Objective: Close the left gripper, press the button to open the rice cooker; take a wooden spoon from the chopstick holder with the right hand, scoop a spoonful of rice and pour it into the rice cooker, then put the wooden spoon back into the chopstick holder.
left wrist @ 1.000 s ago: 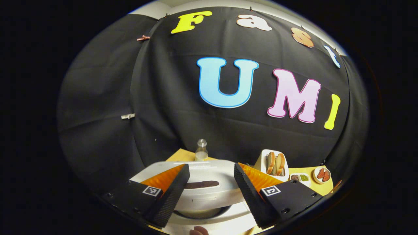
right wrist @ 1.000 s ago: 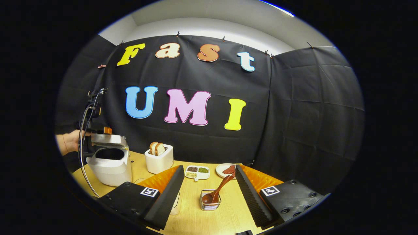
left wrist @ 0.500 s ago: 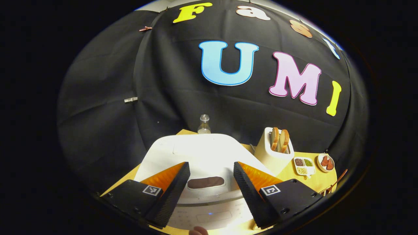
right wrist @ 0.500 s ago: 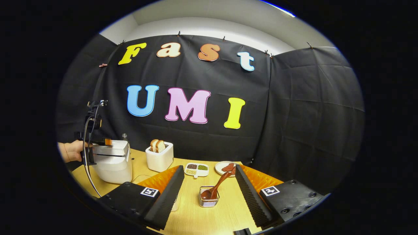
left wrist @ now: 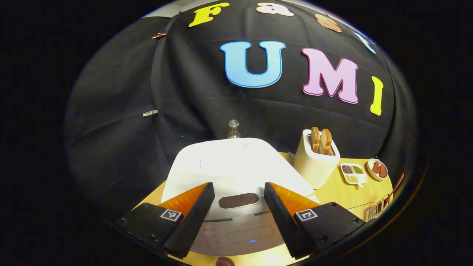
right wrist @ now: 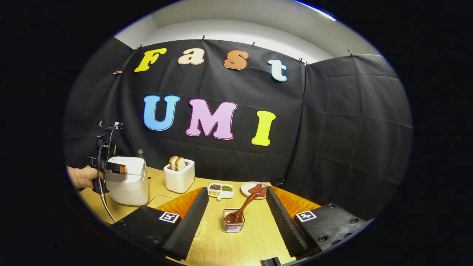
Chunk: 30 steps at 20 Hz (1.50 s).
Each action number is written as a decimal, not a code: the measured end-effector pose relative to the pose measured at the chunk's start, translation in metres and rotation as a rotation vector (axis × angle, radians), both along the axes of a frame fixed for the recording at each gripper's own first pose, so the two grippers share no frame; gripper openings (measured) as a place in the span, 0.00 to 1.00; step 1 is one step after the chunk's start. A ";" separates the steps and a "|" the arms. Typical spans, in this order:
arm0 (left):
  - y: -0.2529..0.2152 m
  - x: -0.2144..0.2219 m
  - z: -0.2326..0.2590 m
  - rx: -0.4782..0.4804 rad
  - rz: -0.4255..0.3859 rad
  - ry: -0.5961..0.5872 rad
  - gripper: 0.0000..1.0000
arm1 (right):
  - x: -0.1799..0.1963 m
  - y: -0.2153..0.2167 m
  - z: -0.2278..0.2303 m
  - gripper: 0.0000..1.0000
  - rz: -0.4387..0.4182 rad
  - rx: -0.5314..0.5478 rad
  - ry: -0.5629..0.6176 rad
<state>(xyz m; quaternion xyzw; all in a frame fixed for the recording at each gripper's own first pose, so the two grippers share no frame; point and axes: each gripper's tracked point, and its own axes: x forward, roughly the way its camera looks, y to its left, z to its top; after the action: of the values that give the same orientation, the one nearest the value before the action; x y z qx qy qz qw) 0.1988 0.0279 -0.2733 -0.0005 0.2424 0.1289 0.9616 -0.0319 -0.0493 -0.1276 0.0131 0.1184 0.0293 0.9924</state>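
Observation:
The white rice cooker [left wrist: 236,162] sits right under my left gripper [left wrist: 238,184], lid down; its dark oval button recess [left wrist: 238,200] lies between the open fingers, with nothing gripped. In the right gripper view the same cooker [right wrist: 127,181] stands at the table's left, and a hand [right wrist: 83,176] holds the left gripper [right wrist: 111,168] at its front top edge. My right gripper [right wrist: 237,189] is open above the table. Ahead of it the wooden spoon [right wrist: 244,210] leans in the clear chopstick holder [right wrist: 232,225], bowl down, untouched.
A white toaster [right wrist: 179,177] with two bread slices stands right of the cooker. Behind the holder lie a divided dish of grains [right wrist: 220,189] and a small plate [right wrist: 253,189]. A glass bottle [left wrist: 232,129] stands behind the cooker. The wooden table [right wrist: 221,247] stretches forward.
The cooker's lid, raised a second ago with the pot showing, has come down and now lies flat. The left gripper sank with it. The right gripper barely moved.

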 end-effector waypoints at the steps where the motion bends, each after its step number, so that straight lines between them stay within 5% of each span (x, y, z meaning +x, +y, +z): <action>1: 0.000 0.000 0.003 0.013 -0.003 -0.018 0.97 | 0.000 -0.001 0.002 0.98 -0.003 0.001 -0.002; 9: 0.001 0.002 0.008 0.007 -0.018 -0.065 0.98 | -0.005 0.004 0.014 0.98 -0.007 0.017 -0.026; 14: 0.000 -0.011 0.060 0.043 -0.065 -0.228 0.93 | -0.009 0.010 0.020 0.98 -0.002 0.026 -0.039; 30: -0.008 -0.152 0.167 -0.011 -0.266 -0.429 0.94 | -0.004 0.038 0.053 0.98 0.014 0.001 -0.122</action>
<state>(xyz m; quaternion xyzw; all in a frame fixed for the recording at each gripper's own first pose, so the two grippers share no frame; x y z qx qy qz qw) 0.0465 0.0198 -0.1066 -0.0014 0.0313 -0.0030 0.9995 -0.0360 -0.0115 -0.0742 0.0108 0.0577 0.0368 0.9976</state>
